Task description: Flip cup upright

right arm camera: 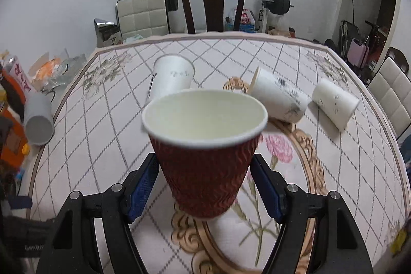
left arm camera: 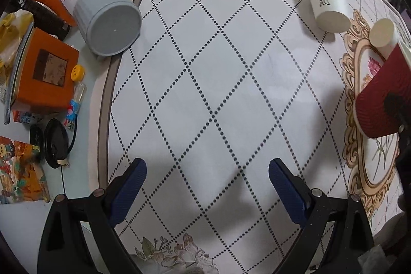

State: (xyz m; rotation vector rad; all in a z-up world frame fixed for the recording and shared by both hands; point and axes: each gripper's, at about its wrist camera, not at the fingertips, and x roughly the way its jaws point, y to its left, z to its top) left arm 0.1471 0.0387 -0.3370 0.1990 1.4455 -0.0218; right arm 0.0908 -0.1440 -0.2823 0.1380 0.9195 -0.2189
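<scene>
My red cup (right arm camera: 205, 158) sits mouth-up between my right gripper (right arm camera: 205, 186), above the table (right arm camera: 102, 120). Pads (right arm camera: 143, 186) look just off its walls, so I can't tell if I grip it. Letting go while it's tilted could topple it. My left gripper (left arm camera: 205, 189) is wide open, empty.

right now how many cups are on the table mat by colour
red cup: 1, held in the right tongs
white cups: 3
grey cup: 1, lying at the mat's edge
total: 5
</scene>
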